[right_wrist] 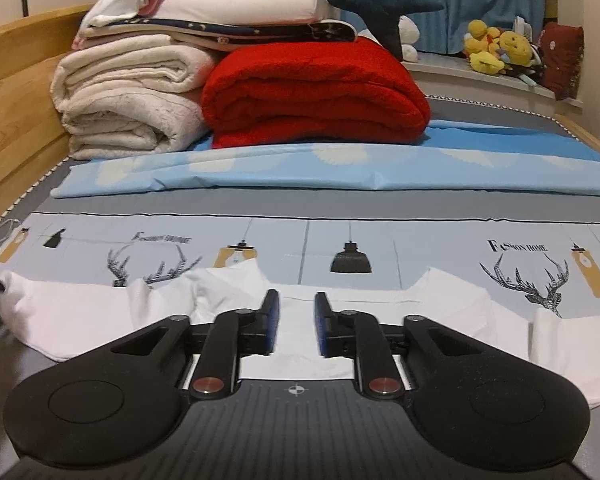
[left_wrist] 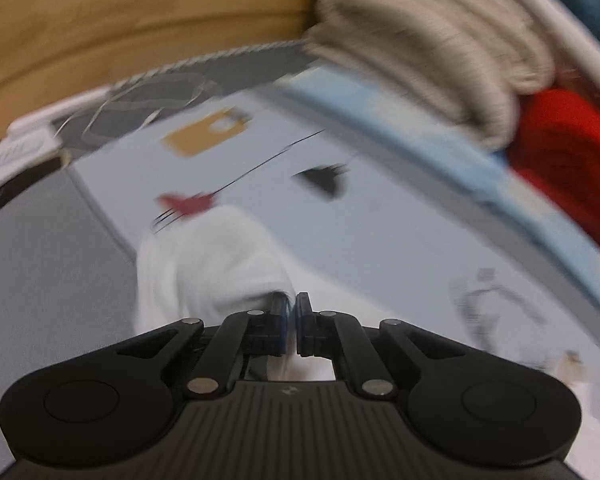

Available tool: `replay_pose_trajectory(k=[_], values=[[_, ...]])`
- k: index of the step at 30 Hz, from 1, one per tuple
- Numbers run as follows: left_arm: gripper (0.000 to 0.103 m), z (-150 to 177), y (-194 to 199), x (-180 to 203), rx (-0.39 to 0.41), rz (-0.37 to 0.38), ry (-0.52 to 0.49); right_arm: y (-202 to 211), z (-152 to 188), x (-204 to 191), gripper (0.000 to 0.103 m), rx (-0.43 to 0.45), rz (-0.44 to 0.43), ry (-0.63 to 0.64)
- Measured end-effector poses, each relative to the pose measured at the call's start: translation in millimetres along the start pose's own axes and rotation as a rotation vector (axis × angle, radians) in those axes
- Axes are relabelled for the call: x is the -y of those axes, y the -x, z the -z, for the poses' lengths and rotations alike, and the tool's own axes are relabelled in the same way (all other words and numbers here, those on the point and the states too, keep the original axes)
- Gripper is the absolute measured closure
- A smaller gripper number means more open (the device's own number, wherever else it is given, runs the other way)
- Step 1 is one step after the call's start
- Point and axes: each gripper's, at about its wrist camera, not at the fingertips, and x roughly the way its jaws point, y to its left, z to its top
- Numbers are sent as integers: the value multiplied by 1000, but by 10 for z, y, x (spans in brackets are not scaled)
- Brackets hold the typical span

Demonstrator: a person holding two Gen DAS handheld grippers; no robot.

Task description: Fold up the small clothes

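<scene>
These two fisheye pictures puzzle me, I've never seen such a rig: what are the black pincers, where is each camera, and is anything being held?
No robot here: a person carries a two-finger gripper in each hand, each with a camera looking along its fingers.

The blurred picture is from the left gripper. It is closed on a fold of the white garment.

The sharp picture is from the right gripper. Its jaws stand apart over the same white garment, gripping nothing.

The garment lies spread on a printed bed sheet. Behind it are a red blanket, cream blankets and yellow plush toys.
</scene>
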Motion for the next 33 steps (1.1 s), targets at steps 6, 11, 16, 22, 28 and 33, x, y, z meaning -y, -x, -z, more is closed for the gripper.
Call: replay_pose_trajectory(k=[6,11,16,22,28,33], values=[[99,196,569,449,15,167,-49,245,97,-133,95,19,-15,8],[99,486,858,647,8,227,-44,466,212,-199,95,37,-8,-9],[99,763,1086,868,4,274,-63,672,315,-209,95,83,1,-9],[99,937,1136,1161,19,318,-136,668,337,-73,95,75,18,-63],[99,1034,1026,1523,-15,409,-177,335,331,145,95,28,42,-93],[99,1259,1077,2004,-42,570,-293,-29,321,399,94,-73,86,-160]])
